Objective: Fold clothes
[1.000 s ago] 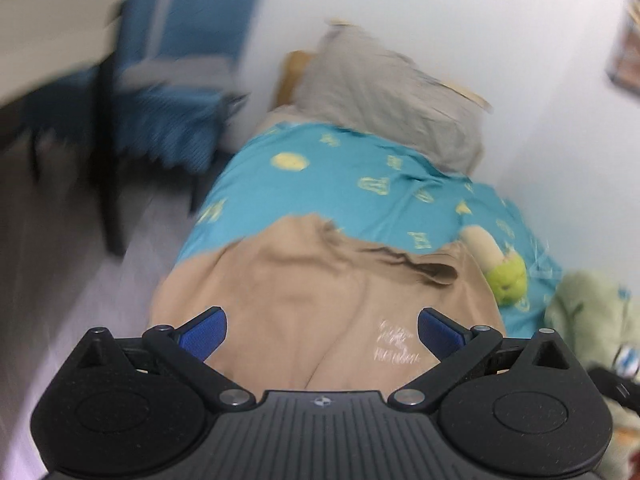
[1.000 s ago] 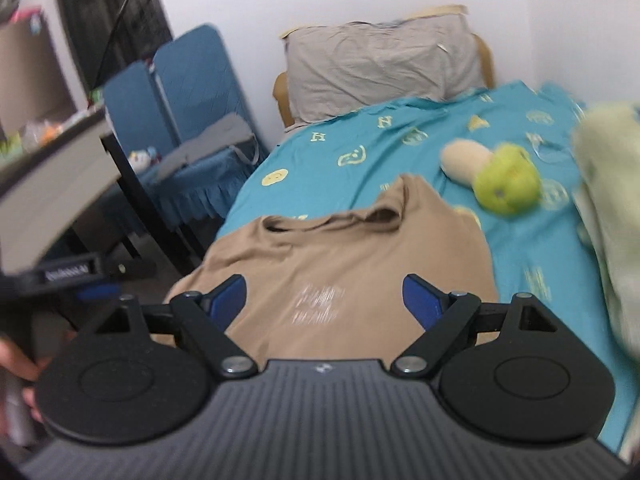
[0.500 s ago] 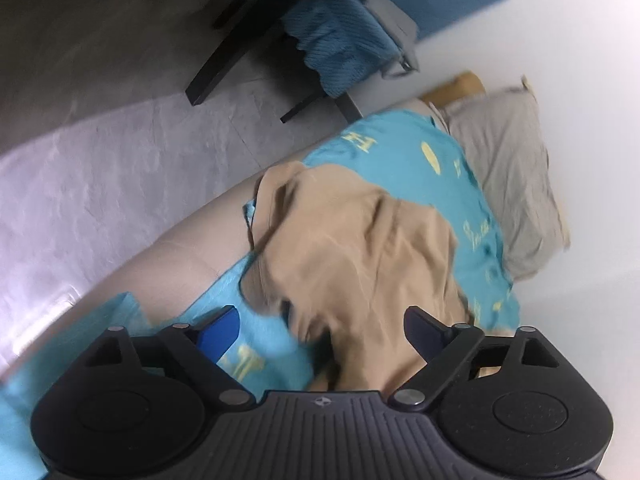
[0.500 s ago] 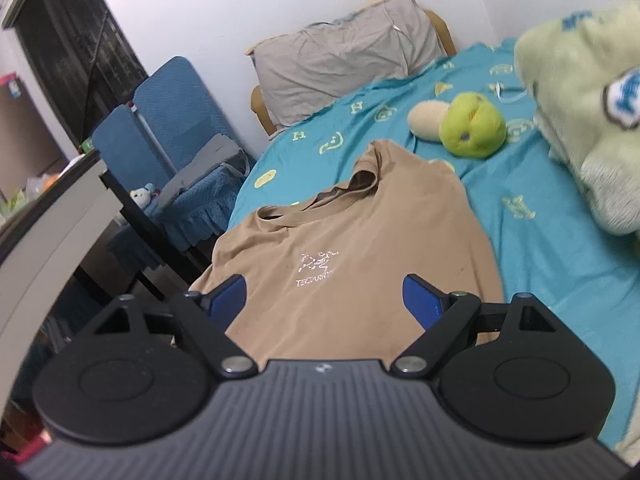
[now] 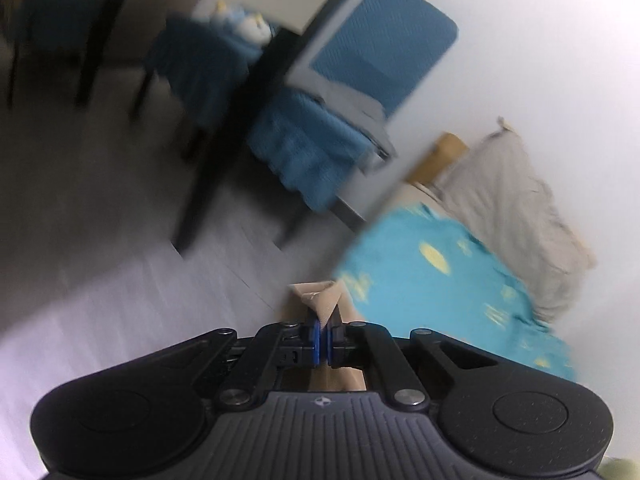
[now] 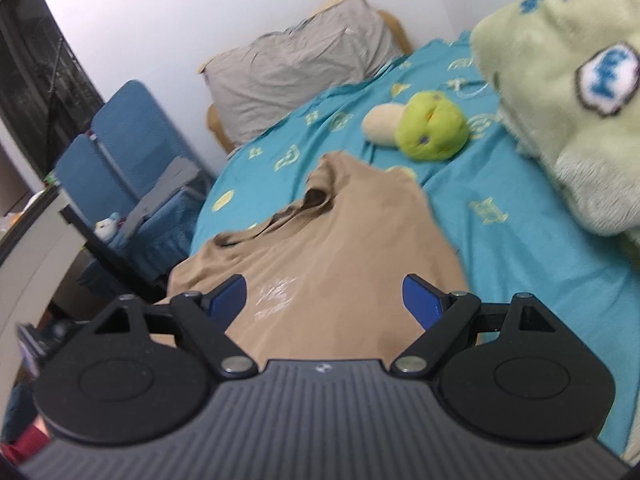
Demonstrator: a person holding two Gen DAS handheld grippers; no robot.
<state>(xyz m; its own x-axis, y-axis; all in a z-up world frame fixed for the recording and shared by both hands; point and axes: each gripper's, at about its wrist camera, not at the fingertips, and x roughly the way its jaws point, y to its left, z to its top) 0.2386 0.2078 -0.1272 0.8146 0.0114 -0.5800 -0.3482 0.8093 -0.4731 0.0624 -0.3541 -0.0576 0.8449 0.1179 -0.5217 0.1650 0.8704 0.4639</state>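
Shirt (image 6: 332,264) is lying spread on the bed (image 6: 516,216), neckline rumpled, logo up, near the toy (image 6: 432,124). I am pinching a tan edge of it in the left gripper (image 5: 322,340), jaws closed tight on the cloth. Right gripper (image 6: 324,300) is hovering over the hem, jaws wide, holding nothing. Judging: a fold grip is being set; next I am needing a matching right-side pinch.

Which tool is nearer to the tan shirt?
Left. The left tool is shut on the tan shirt; the right tool hangs open above it.
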